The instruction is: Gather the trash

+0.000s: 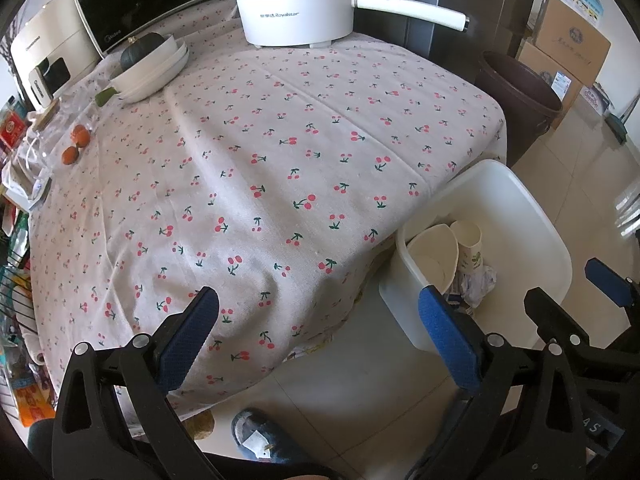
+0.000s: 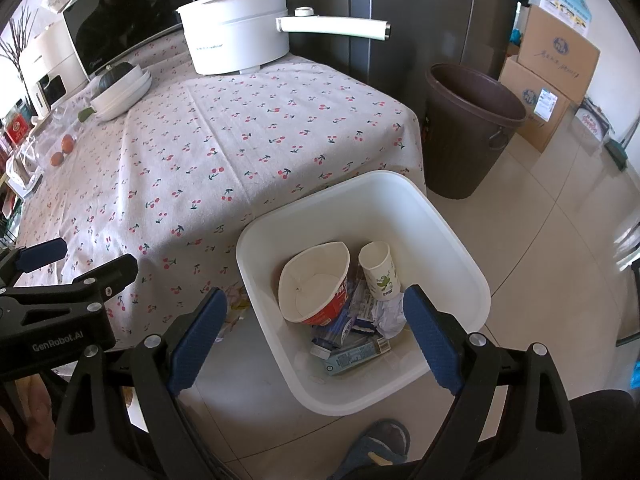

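Trash sits gathered in the white plastic bin [image 2: 452,240] on the tiled floor beside the cherry-print clothed surface [image 2: 224,148]; inside lie a crushed red-and-white paper bowl [image 2: 314,284], a white paper cup with green print [image 2: 378,270], crumpled white paper [image 2: 388,312] and a flattened blue carton [image 2: 356,354]; the right tool [image 2: 316,332] hangs above the bin, jaws spread wide and empty; the left tool [image 1: 320,332] hovers over the surface's edge, likewise spread and holding nothing; a brown plastic bucket [image 2: 472,128] stands nearby.
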`<state>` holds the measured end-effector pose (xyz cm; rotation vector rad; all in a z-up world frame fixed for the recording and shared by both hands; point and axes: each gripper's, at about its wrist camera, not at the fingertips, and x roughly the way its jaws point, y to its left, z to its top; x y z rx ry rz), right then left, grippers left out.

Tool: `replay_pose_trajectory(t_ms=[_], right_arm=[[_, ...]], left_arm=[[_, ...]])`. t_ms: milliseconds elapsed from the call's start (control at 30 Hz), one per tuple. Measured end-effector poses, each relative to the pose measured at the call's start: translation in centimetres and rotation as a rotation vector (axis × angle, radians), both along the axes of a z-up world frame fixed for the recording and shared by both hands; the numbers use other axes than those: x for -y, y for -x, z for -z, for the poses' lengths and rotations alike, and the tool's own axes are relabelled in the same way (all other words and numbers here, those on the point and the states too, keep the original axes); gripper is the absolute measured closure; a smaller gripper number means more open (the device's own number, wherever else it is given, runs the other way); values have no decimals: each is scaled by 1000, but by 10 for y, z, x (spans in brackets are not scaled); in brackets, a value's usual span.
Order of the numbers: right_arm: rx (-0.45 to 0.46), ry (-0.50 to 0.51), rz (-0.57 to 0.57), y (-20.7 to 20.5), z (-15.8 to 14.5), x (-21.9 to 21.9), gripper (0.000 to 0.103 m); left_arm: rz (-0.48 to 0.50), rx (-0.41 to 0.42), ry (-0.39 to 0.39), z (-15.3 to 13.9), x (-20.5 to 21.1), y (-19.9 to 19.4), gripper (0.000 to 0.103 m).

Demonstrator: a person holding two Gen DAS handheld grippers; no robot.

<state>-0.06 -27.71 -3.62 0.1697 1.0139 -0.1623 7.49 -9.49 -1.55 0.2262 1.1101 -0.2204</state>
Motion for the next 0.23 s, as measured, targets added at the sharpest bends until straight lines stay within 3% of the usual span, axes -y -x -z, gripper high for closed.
replay_pose_trajectory(t_ms=[233], right_arm=[[0,1,-1,0,0,0,16]], left_arm=[[-3,-4,2,0,0,-1,7]])
